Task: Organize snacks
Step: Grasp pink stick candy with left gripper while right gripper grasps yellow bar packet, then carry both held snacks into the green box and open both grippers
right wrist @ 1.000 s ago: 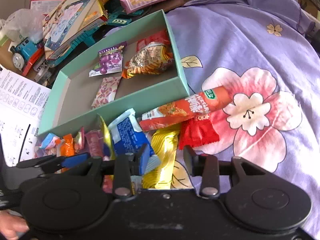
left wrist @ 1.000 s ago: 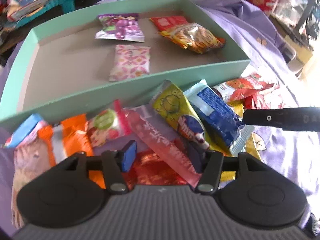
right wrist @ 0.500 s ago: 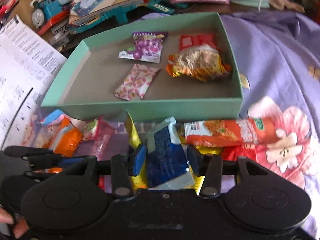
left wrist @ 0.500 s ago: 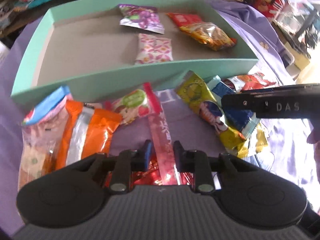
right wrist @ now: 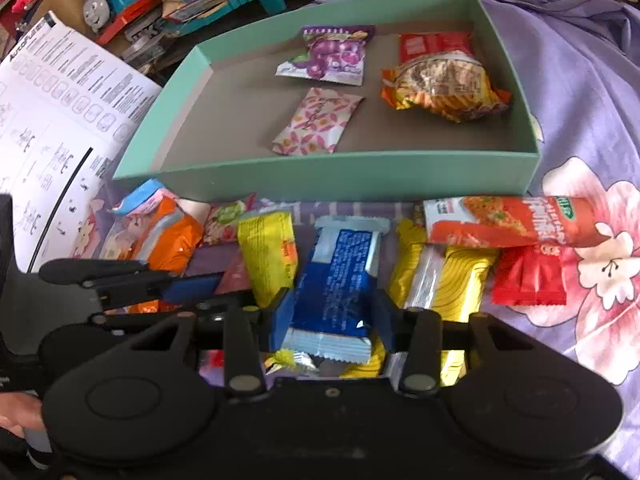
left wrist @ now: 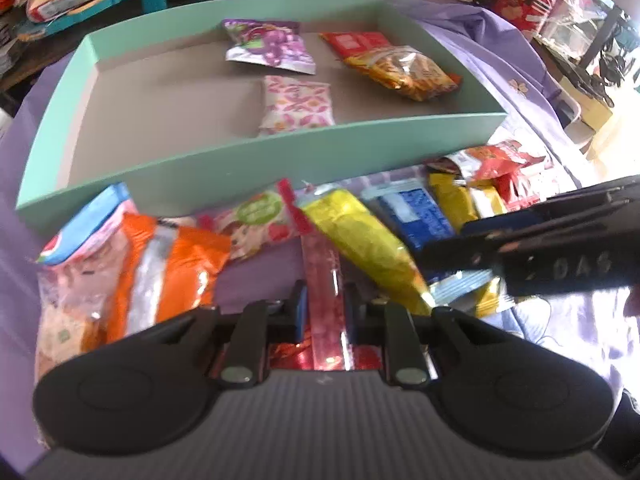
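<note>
Four snacks lie in the green box (right wrist: 328, 176) already: a purple grape bag (right wrist: 328, 58), a pink flower packet (right wrist: 318, 126), a red packet (right wrist: 434, 44) and a crinkly orange-gold bag (right wrist: 444, 90). Many more snacks sit outside on the purple cloth (right wrist: 580, 80), between the claws and the box. So the job looks less than half done.

The left claw (left wrist: 322, 312) is squeezed onto a long pink stick pack (left wrist: 322, 280). One finger presses on each side of it. The pack is long and thin. Its long way runs straight out from the claw toward the box, with the near end hidden under the claw.

The right claw (right wrist: 330, 316) has a blue packet (right wrist: 340, 276) between its fingers. Both fingers touch the packet's sides, so it looks gripped. The packet's long way also points ahead, at the box, and its crimped end hangs down near the claw.

Just left of the blue packet is a yellow pack (right wrist: 270, 254). To the right of it lie a wavy yellow pack (right wrist: 460, 280), a little red packet (right wrist: 528, 278) and a long orange pack (right wrist: 516, 222) lying sideways. Far to the left lies an orange bag (right wrist: 172, 236).
</note>
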